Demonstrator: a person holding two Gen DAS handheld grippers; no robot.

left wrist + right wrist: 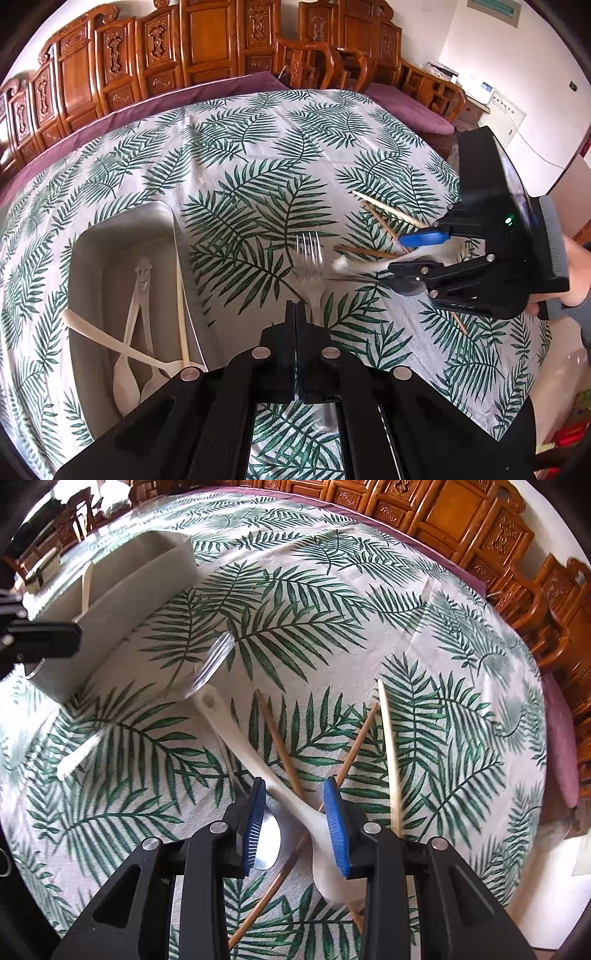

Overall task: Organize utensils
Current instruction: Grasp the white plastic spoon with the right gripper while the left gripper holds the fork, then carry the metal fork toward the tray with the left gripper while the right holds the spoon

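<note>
left wrist view: left gripper (pixel 296 314) pressed together, empty, above the leaf-print bench (pixel 236 147). just ahead, clear plastic fork (pixel 309 258); at left, grey rectangular tray (pixel 122 236) holding cream plastic spoons (pixel 127 373).

right wrist view: right gripper (pixel 295 794) part spread, astride white plastic spoon (pixel 236 734), pads apparently not pressing. under it, crossed brown wooden chopsticks (pixel 279 749), flat on the cloth.

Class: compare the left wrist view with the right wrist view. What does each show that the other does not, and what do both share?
Only the left wrist view shows inside the grey tray: white spoons and a smiley-faced utensil. Only the right wrist view shows the right gripper straddling a white spoon, pads not clearly pressing it. Both show the clear fork, chopsticks and leaf-print tablecloth.
</note>
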